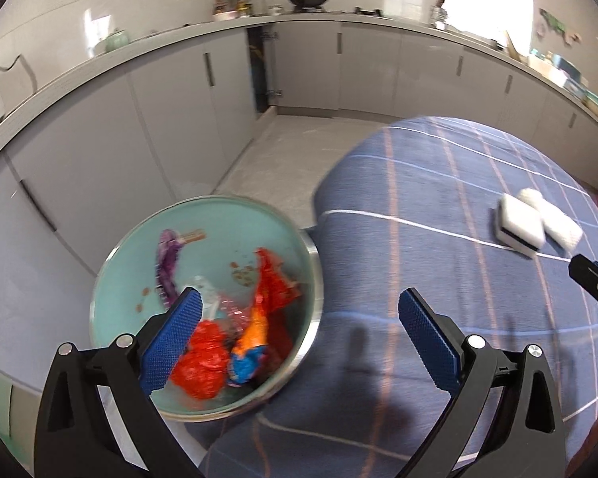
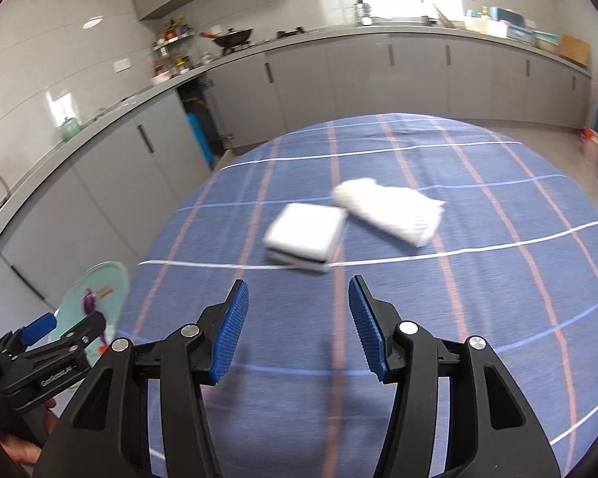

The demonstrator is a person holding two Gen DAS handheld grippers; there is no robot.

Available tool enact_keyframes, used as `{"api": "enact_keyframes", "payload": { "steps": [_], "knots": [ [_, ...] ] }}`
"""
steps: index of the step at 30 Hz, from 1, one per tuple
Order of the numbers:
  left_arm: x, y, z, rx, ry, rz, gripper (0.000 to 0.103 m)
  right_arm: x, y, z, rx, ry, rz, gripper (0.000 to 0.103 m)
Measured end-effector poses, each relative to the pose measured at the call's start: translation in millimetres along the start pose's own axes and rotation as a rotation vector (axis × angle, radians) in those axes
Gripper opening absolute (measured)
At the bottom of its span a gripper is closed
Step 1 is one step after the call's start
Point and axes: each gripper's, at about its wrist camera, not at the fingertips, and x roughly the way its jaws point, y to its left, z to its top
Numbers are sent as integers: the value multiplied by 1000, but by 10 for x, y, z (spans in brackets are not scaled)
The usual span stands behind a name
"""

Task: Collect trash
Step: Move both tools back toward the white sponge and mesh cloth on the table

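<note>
A round bin (image 1: 315,279) with a pale teal liner stands on the floor by the table's left edge. In it lie red (image 1: 201,362), orange (image 1: 273,290) and purple (image 1: 166,263) wrappers. My left gripper (image 1: 299,302) hovers open over the bin's near rim, nothing between its pads. My right gripper (image 2: 299,290) is open and empty above the blue checked tablecloth (image 2: 418,318). Ahead of it lie a white sponge block (image 2: 305,235) and a folded white cloth (image 2: 390,211). The right wrist view shows the left gripper (image 2: 69,324) over the bin (image 2: 99,275).
Grey kitchen cabinets (image 1: 179,99) and a worktop run behind and to the left, close to the bin. One cabinet door (image 1: 259,67) stands open. A black finger (image 1: 592,281) of my right gripper enters the left wrist view at the right edge. Pale floor (image 1: 291,159) lies between table and cabinets.
</note>
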Motion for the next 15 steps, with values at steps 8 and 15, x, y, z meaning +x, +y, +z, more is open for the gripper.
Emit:
{"api": "enact_keyframes", "payload": {
  "steps": [8,15],
  "knots": [
    [92,-461,122,72,-7,-81,97,84,-472,151,28,11,-61,52],
    [219,-867,297,117,-6,-146,97,374,-699,396,-27,73,-71,49]
  ]
}}
